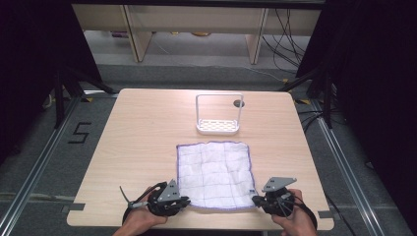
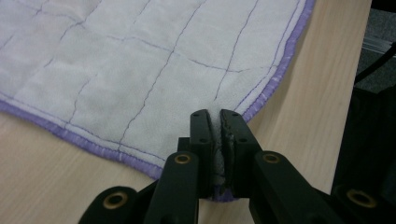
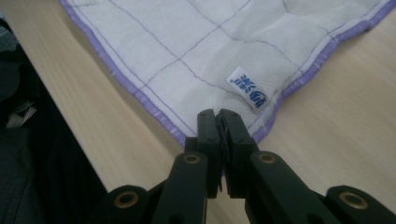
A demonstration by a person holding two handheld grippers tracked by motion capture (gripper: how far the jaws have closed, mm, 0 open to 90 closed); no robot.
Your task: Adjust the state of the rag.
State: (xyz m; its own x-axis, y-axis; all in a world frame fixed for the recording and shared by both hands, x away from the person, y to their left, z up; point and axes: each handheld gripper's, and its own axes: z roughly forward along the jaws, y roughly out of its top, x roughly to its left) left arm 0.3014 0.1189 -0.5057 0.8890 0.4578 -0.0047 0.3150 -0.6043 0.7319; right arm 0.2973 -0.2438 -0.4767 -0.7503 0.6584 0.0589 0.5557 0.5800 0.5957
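A pale wood tabletop [image 1: 142, 147] with rounded corners stands in the middle of the scene on a grey carpeted floor [image 1: 196, 73]. Metal rails [image 1: 39, 162] run along the floor on the left and right of it, and the number 5 [image 1: 79, 132] is taped in black on the floor at the left. Black curtains [image 1: 34, 64] hang on both sides, with black stand legs [image 1: 74, 83] at their feet. At the far end stands light wooden furniture [image 1: 137, 29] with upright panels, and black cables [image 1: 287, 34] trail across the floor at the far right. The light is even and soft.
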